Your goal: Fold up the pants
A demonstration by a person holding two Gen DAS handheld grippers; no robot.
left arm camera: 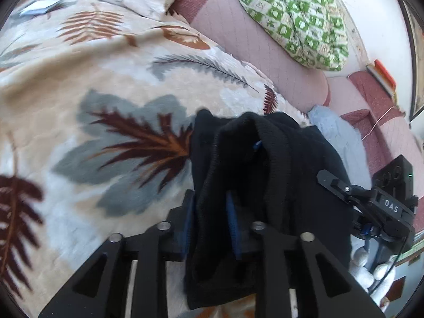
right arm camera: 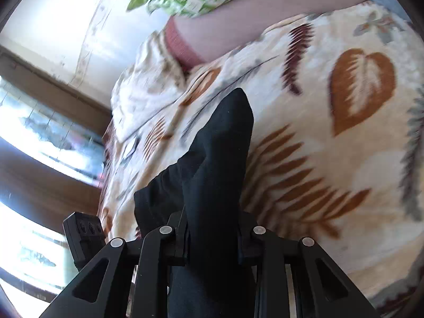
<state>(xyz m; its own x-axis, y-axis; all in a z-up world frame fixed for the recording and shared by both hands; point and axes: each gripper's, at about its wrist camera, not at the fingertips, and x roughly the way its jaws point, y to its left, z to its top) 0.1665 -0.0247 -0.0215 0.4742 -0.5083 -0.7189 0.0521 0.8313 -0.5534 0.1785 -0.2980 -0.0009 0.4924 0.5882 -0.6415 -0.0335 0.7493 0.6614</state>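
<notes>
The black pants (left arm camera: 265, 175) hang bunched over a leaf-print blanket (left arm camera: 79, 122). My left gripper (left arm camera: 210, 220) is shut on a fold of the pants, the ribbed edge between its blue pads. My right gripper (right arm camera: 212, 233) is shut on another part of the pants (right arm camera: 220, 159), which stretch up and away from the jaws, lifted off the blanket (right arm camera: 331, 159). The right gripper also shows in the left wrist view (left arm camera: 371, 201) at the right, against the pants, held by a white-gloved hand.
A pink mattress edge (left arm camera: 251, 53) with a green-and-white patterned cloth (left arm camera: 296, 18) lies beyond the blanket. A light blue cloth (left arm camera: 336, 129) lies at the right. Windows (right arm camera: 39, 137) and a wall are at the left in the right wrist view.
</notes>
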